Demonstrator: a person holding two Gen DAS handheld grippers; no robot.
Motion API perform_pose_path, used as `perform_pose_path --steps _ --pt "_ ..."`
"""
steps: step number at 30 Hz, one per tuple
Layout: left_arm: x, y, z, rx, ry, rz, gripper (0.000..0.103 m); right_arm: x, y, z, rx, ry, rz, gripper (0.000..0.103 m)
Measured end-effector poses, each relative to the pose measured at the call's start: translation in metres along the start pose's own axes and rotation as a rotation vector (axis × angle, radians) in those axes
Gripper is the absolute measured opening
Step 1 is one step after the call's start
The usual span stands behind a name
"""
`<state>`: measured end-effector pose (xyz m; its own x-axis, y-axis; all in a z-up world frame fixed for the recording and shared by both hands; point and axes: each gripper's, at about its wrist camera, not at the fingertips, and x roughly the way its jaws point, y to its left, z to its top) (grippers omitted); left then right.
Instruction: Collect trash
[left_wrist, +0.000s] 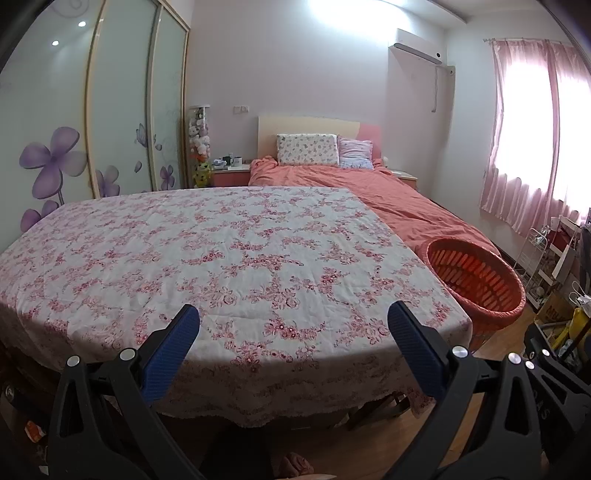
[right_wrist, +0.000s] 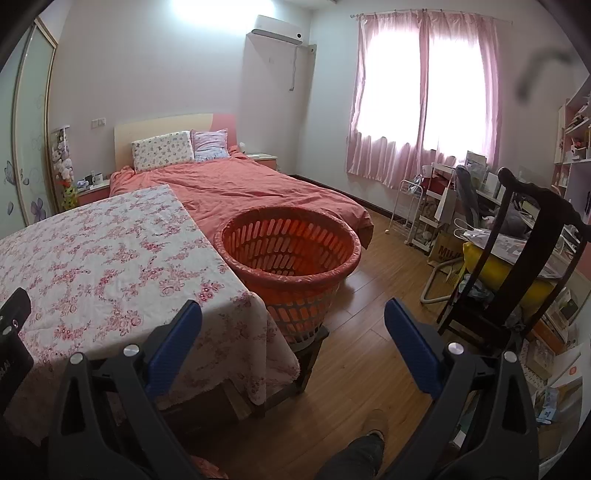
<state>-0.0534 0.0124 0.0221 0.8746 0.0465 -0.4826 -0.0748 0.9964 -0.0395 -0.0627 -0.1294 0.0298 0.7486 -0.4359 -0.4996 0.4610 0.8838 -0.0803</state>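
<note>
An orange slatted basket (right_wrist: 291, 254) lined with an orange bag stands on a low stool to the right of the table; it also shows at the right in the left wrist view (left_wrist: 476, 280). Nothing shows inside it. The table (left_wrist: 221, 251) wears a white cloth with pink flowers and I see no trash on it. My left gripper (left_wrist: 293, 325) hovers open over the table's near edge, blue pads wide apart and holding nothing. My right gripper (right_wrist: 293, 321) is open too, in front of the basket above the table's right corner (right_wrist: 236, 295).
A bed (right_wrist: 258, 188) with an orange cover lies behind the table and basket. A dark wooden chair (right_wrist: 517, 258) piled with a yellow bag stands at the right, with shelves and clutter beyond. A person's leg and shoe (right_wrist: 369, 439) rest on the wooden floor. A wardrobe (left_wrist: 74, 129) lines the left wall.
</note>
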Motion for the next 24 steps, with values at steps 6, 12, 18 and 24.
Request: perform_pose_path --steps 6,12,18,24 --pt "0.007 0.001 0.003 -0.001 0.009 0.008 0.1 0.006 0.003 0.004 0.004 0.004 0.009 0.097" --pt "0.011 0.002 0.003 0.001 0.016 0.015 0.1 0.011 0.007 0.004 0.002 0.01 0.018 0.097" --pt "0.012 0.003 0.003 0.002 0.019 0.015 0.1 0.013 0.008 0.005 0.006 0.011 0.021 0.097" --pt "0.013 0.0 0.002 0.012 0.018 0.002 0.1 0.016 0.006 0.004 0.015 0.014 0.026 0.097"
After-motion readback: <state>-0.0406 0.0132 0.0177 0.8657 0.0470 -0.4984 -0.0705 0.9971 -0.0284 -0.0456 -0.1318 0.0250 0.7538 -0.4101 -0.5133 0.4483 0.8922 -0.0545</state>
